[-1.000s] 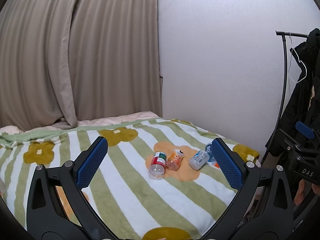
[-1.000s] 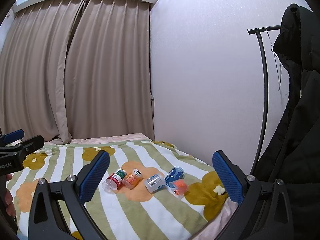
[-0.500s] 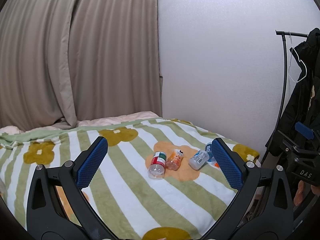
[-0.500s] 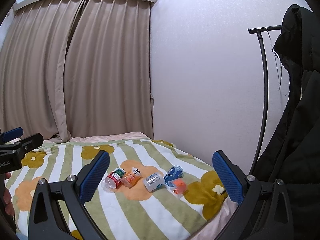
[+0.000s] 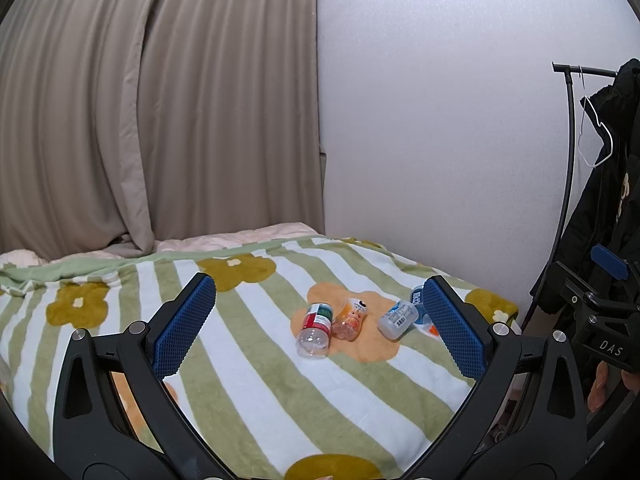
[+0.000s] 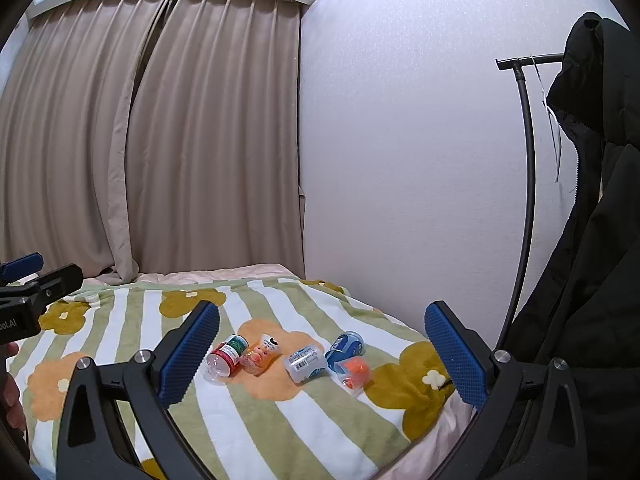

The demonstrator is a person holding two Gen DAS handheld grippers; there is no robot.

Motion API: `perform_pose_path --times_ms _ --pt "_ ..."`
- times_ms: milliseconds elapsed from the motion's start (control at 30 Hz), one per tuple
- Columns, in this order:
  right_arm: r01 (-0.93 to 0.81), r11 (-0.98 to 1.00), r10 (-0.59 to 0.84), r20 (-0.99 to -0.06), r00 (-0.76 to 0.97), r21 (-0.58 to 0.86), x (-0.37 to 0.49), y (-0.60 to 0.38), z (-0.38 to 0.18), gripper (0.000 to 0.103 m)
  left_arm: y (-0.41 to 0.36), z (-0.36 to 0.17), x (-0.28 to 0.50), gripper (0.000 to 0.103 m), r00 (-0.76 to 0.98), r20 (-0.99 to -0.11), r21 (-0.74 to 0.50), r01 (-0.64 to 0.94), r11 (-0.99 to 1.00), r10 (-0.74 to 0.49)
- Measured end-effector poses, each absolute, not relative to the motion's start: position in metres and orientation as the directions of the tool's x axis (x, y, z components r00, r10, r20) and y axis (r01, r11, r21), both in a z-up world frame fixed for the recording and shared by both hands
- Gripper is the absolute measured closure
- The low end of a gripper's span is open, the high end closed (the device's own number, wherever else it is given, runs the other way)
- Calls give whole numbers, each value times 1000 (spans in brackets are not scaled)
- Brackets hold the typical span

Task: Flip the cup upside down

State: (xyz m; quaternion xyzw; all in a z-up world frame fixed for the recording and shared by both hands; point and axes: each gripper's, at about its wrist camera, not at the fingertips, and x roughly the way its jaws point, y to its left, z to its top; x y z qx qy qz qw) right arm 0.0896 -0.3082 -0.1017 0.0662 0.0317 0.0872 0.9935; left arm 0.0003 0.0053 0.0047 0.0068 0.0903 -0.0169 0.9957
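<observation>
Five small cups lie on their sides in a loose row on the blanket (image 5: 248,380), and we count them first in the left wrist view: a red-and-green cup (image 5: 316,330), an orange cup (image 5: 352,319), a white cup (image 5: 398,318), and a blue cup (image 5: 417,295) mostly hidden behind our right-hand finger pad; only a sliver of the fifth shows past that pad. Our left gripper (image 5: 320,328) holds nothing, its two blue pads spread wide with the row between them and well beyond them. One wall (image 5: 440,140) rises just behind the cups, one curtain (image 5: 160,100) closes the far side, and the bed's right edge drops off close to the blue cup. Broad bare blanket lies to the left and toward us.

From the right wrist view we count all five: red-and-green cup (image 6: 225,357), orange cup (image 6: 262,353), white cup (image 6: 306,362), blue cup (image 6: 345,345), and a clear cup with orange inside (image 6: 352,374) touching the blue one. Our right gripper (image 6: 322,354) is likewise spread wide and grips nothing, well short of the row. One coat (image 6: 592,260) on one rack (image 6: 524,180) crowds the right side, and the left gripper's body pokes in at the left edge.
</observation>
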Motion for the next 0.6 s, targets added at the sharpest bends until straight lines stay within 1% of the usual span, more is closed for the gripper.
perform_pose_path --times_ms 333,500,600 --pt "-147 983 154 -58 986 108 96 -323 -103 0 -2 4 17 0 978 -199 8 70 998 -67" --pt "-144 985 152 -86 985 93 114 -333 -101 0 -13 12 57 0 964 -218 53 167 985 -152" --pt "-142 988 147 -92 985 66 130 -333 -102 0 -28 12 90 0 946 -252 95 232 968 -203"
